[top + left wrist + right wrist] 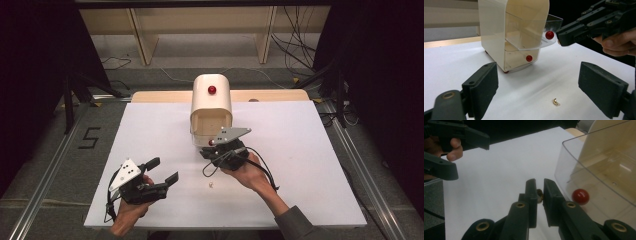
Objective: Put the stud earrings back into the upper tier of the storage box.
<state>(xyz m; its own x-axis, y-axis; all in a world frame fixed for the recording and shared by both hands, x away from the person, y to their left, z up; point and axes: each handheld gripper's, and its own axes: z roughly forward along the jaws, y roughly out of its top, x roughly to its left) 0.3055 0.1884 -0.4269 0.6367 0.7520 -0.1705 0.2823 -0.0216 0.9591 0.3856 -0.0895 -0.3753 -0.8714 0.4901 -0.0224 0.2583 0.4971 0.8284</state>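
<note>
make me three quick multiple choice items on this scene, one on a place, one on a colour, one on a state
1. Where does the loose gold piece lie?
A. on the white table
B. inside the top drawer
C. on the floor

2. What colour are the drawer knobs?
A. blue
B. red
C. green

3. How does the top drawer of the cream drawer unit stand?
A. pushed fully in
B. lifted out and lying on the table
C. pulled out

Key: 1 A, it lies on the sheet before the left gripper. 2 B, both knobs are red. 3 C, the clear drawer juts forward beside the right gripper.

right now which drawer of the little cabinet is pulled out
The upper clear drawer, sticking out past the cabinet; the lower drawer sits flush inside.
</note>
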